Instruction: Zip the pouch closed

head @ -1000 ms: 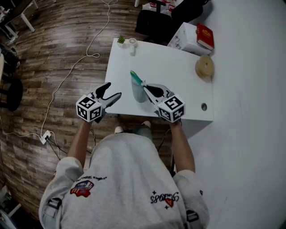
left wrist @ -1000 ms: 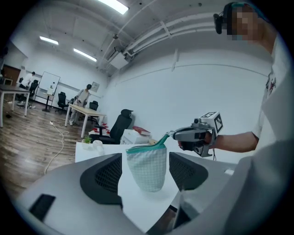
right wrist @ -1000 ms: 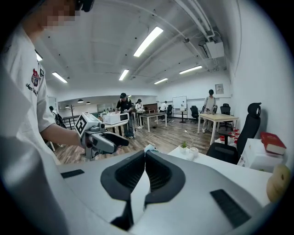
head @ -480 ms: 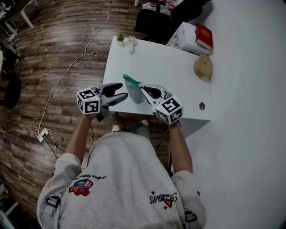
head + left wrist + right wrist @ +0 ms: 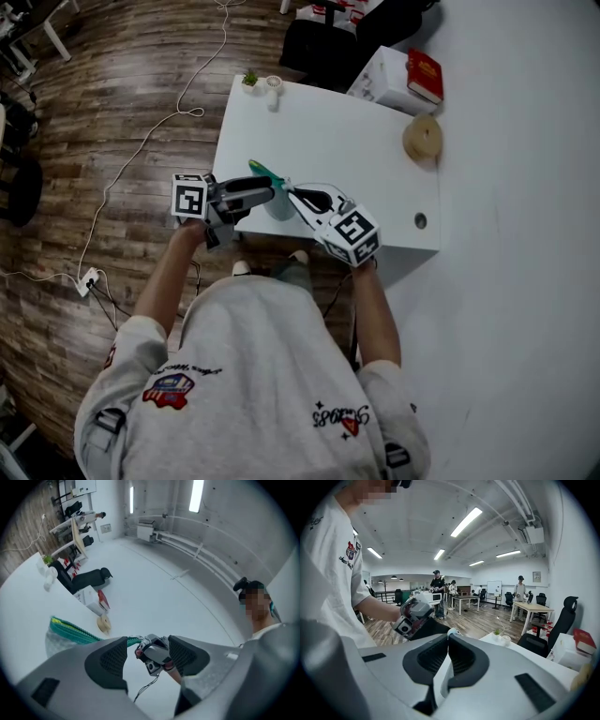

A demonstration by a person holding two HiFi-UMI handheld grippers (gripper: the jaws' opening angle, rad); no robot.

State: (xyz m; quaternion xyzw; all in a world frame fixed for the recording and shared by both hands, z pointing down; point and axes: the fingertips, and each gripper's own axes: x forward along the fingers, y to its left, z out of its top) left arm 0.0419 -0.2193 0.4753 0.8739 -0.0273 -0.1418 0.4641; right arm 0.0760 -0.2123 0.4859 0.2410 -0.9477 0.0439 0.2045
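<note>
The clear pouch (image 5: 277,206) with a teal zip (image 5: 264,172) hangs in the air over the front edge of the white table (image 5: 337,131). My right gripper (image 5: 291,190) is shut on the pouch's edge; in the right gripper view a thin clear sheet (image 5: 442,679) is pinched between the pads (image 5: 461,660). My left gripper (image 5: 268,192) comes in from the left, open, its jaws just having been closing. In the left gripper view the zip (image 5: 70,629) runs behind the left jaw and its end (image 5: 133,641) shows in the gap, untouched by the pads.
A roll of tape (image 5: 423,139) lies at the table's far right, near a red book (image 5: 424,75) on a white box. A small plant (image 5: 249,80) and a white cup (image 5: 273,91) stand at the far left corner. A cable (image 5: 141,150) crosses the wooden floor.
My left gripper moved right and up to the pouch, rolled, and its jaws narrowed. My right gripper carried the pouch a little to the left.
</note>
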